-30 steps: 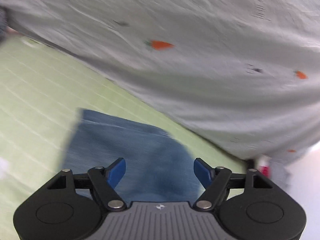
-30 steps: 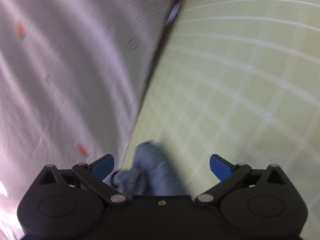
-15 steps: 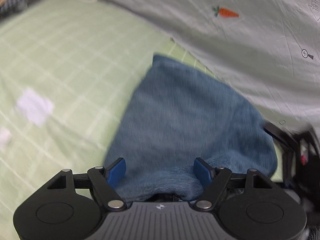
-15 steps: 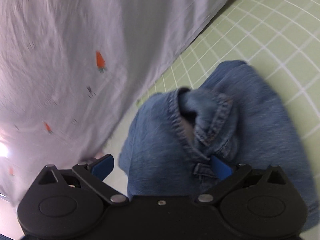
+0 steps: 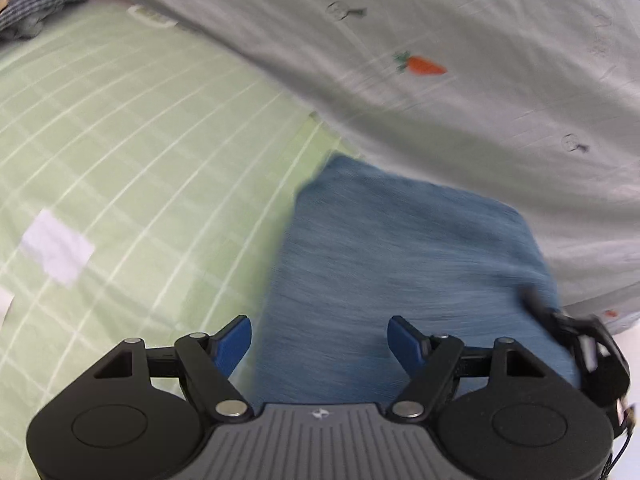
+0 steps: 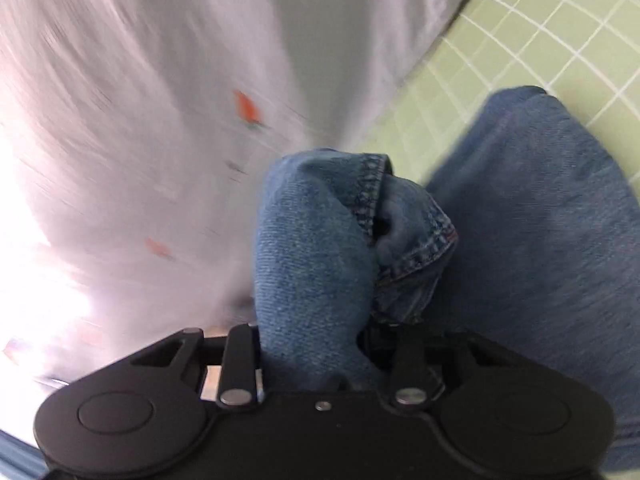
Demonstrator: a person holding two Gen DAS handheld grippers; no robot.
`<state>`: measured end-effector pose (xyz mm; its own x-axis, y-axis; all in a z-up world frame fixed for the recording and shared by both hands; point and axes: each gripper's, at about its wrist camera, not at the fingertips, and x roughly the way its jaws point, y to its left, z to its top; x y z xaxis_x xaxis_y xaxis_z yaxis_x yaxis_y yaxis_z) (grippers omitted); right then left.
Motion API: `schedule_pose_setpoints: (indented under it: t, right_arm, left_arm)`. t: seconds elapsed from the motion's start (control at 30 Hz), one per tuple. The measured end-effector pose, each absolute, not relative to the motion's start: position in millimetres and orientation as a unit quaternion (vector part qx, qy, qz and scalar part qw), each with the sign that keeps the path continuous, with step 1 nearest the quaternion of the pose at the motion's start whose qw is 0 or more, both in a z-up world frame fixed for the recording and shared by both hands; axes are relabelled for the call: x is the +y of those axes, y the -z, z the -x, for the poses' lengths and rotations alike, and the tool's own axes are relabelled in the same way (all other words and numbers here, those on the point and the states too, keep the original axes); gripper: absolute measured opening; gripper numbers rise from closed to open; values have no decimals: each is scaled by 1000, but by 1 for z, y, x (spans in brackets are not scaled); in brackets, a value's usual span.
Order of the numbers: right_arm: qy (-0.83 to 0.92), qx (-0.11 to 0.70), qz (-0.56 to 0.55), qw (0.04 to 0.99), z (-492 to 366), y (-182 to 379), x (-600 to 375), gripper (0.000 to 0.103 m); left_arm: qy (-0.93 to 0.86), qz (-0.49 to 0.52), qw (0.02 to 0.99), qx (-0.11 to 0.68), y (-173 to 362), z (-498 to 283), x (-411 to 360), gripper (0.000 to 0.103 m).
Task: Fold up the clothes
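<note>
Left gripper [image 5: 320, 338] spread wide, nothing between its fingers, over blue denim [image 5: 408, 264]. Right gripper [image 6: 320, 356] pinching a bunched denim fold [image 6: 312, 264]. Denim lies on the green grid sheet [image 5: 132, 152], far edge against carrot-print white fabric [image 5: 460, 80]; sheet bare leftward. No readable writing.

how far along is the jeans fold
Partly done: the jeans lie as a compact blue block on the green checked sheet. In hand: the right gripper is shut on a bunched denim edge. The left gripper is open above them. Left: laying that edge flat.
</note>
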<state>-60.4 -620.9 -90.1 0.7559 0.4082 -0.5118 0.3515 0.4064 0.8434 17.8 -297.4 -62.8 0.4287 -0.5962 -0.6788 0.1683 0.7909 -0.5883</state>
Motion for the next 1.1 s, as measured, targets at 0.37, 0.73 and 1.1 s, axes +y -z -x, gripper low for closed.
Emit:
schedule_pose_setpoints:
  t: [0.37, 0.73, 1.1]
  right_arm:
    - [69, 346, -547, 759, 137, 106, -695, 90]
    - [59, 344, -465, 813, 134, 99, -688, 100]
    - [-1, 353, -411, 841, 69, 106, -671, 103]
  left_arm:
    - [254, 160, 800, 520, 85, -15, -336, 79]
    - [268, 130, 788, 539, 95, -29, -350, 84]
    - [277, 112, 774, 558, 113, -49, -388, 91]
